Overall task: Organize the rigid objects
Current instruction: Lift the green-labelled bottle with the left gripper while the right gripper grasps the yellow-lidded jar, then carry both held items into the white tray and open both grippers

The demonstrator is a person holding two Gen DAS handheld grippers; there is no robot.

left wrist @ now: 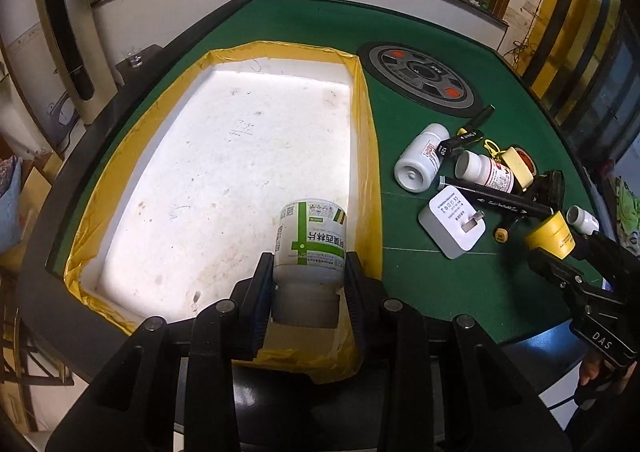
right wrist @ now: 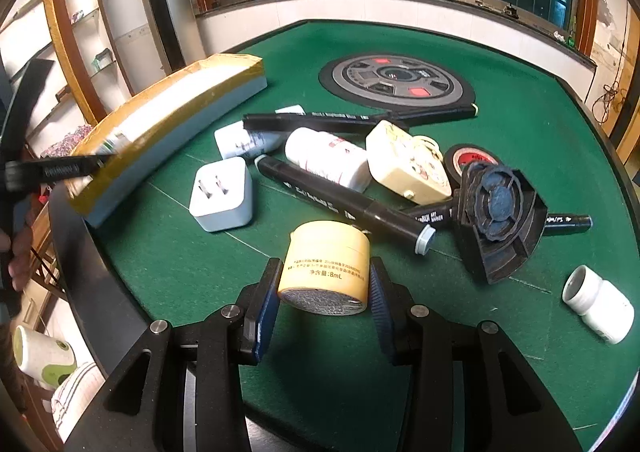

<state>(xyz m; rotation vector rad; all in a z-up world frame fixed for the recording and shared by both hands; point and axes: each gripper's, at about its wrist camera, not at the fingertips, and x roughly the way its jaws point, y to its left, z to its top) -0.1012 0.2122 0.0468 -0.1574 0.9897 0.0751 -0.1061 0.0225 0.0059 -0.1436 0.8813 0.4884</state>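
In the left wrist view, the left gripper point(left wrist: 308, 284) had its fingers closed on a white pill bottle point(left wrist: 310, 240) with a green label. The bottle's long axis ran straight away from the camera, cap end toward the gripper body and base pointing out over the white foam tray point(left wrist: 224, 156). That tray, edged in yellow tape, sat on the green table point(left wrist: 420, 272) and held nothing else. To the right on the felt lay a loose heap: a white charger plug point(left wrist: 452, 226), two more white bottles and black markers.

In the right wrist view, the right gripper point(right wrist: 324, 284) clamped a small yellow jar point(right wrist: 326, 266) between its pads, tilted, its flat patterned end facing the camera, above the felt just before a long black marker point(right wrist: 344, 204). A lone small white bottle point(right wrist: 598, 304) lay well to the right.
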